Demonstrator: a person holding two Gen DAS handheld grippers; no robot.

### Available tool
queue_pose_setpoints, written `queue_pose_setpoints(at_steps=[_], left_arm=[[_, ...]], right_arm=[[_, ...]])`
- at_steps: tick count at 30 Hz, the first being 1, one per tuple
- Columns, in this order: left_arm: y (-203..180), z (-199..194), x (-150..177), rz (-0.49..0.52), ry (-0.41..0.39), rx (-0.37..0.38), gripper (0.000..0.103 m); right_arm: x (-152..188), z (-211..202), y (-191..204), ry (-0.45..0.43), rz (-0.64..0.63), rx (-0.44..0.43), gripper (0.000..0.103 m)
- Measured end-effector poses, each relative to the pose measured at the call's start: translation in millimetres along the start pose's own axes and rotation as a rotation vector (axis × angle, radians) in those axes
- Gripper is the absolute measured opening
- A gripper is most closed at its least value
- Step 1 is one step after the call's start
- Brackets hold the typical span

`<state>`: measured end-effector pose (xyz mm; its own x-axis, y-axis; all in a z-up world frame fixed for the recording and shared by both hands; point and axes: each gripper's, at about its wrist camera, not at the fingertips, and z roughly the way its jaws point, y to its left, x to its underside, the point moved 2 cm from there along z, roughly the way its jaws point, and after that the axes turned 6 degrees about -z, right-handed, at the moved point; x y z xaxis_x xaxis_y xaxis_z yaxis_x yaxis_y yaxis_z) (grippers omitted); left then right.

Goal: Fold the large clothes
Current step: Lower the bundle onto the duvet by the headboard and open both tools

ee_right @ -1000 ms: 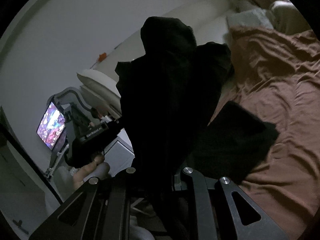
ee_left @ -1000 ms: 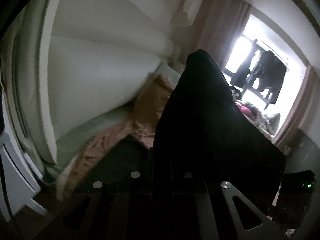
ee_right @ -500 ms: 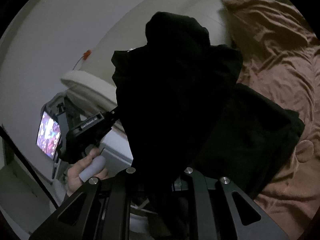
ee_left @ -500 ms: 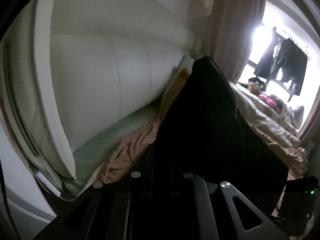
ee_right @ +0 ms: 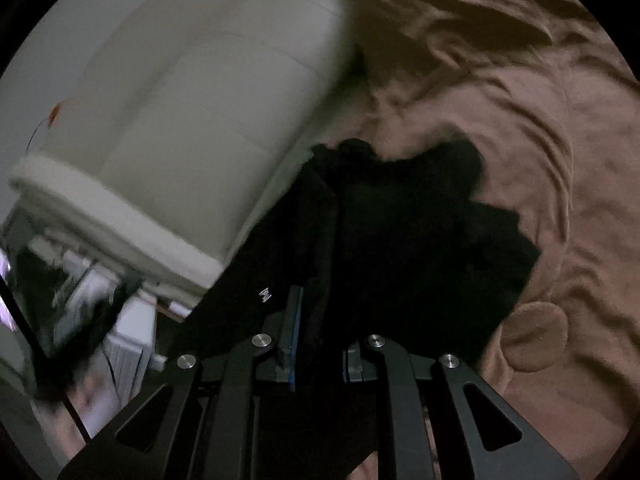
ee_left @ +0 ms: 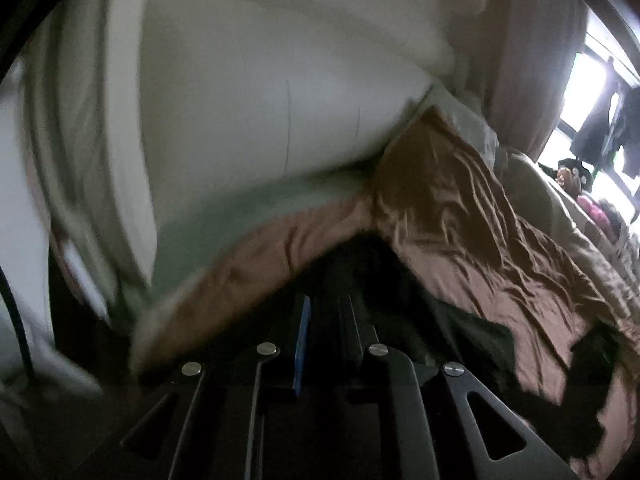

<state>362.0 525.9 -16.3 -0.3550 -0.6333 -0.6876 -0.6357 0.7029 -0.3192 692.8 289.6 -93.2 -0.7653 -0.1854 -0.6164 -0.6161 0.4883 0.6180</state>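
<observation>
Clearly soft, limp black garment (ee_right: 420, 240) near bed's (ee_right: 560, 160) headboard edge; left gripper (ee_left: 324, 312) opening, right gripper (ee_right: 316, 320) clamped on cloth; best pinched at hem corners.

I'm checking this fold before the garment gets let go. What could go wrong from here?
1. The black garment lies bunched on the brown blanket, not flat, so the fold may set crooked.
2. It sits at the bed's edge beside the white headboard; loose cloth could slide off.
3. The left tool is opening with dark cloth between its fingers, while the right tool grips; that pull may drag the fabric askew.
</observation>
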Motion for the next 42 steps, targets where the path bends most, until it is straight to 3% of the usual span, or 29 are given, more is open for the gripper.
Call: queue_pose_setpoints(at_steps=[3, 6, 7, 8, 10, 17, 22, 28, 32, 38, 40, 42], left_arm=[[10.8, 0.9, 37.5, -0.004, 0.043, -0.032, 0.013], [22.2, -6.7, 66.9, -0.046, 0.05, -0.024, 0.015], [26.4, -9.7, 73.6, -0.071, 0.051, -0.018, 0.021], [29.5, -12.9, 78.8, -0.09, 0.05, -0.007, 0.024], [27.3, -18.7, 86.7, -0.114, 0.044, 0.012, 0.035], [34.1, -39.0, 115.0, -0.139, 0.025, 0.029, 0.049], [32.4, -35.8, 129.7, -0.104, 0.05, 0.026, 0.05], [47.9, -28.3, 147.5, -0.137, 0.133, 0.024, 0.05], [47.4, -49.5, 142.3, -0.136, 0.11, 0.023, 0.05], [24.2, -88.8, 139.7, -0.098, 0.075, 0.071, 0.051], [12.7, -101.4, 143.6, -0.079, 0.07, 0.088, 0.057], [2.6, -112.1, 148.5, -0.06, 0.063, 0.102, 0.067]], right_arm=[[9.1, 2.8, 0.8, 0.022, 0.008, 0.012, 0.017], [15.9, -1.2, 1.2, 0.06, 0.005, 0.069, 0.041], [17.3, -6.6, 1.9, 0.052, 0.002, 0.089, 0.052], [16.0, -10.6, 2.3, 0.042, -0.003, 0.095, 0.055], [19.9, -19.1, 9.1, 0.04, -0.011, 0.092, 0.056], [40.6, -28.4, 72.6, 0.044, -0.139, 0.107, 0.056], [57.4, -7.2, 97.4, 0.13, -0.233, 0.218, 0.056], [67.1, -2.6, 98.1, 0.188, -0.205, 0.282, 0.056], [65.7, -28.4, 107.2, 0.162, -0.22, 0.289, 0.056], [65.0, -98.6, 119.4, 0.08, -0.243, 0.3, 0.056], [63.7, -126.5, 119.2, 0.052, -0.239, 0.312, 0.056], [68.7, -150.9, 117.3, 0.023, -0.241, 0.326, 0.066]])
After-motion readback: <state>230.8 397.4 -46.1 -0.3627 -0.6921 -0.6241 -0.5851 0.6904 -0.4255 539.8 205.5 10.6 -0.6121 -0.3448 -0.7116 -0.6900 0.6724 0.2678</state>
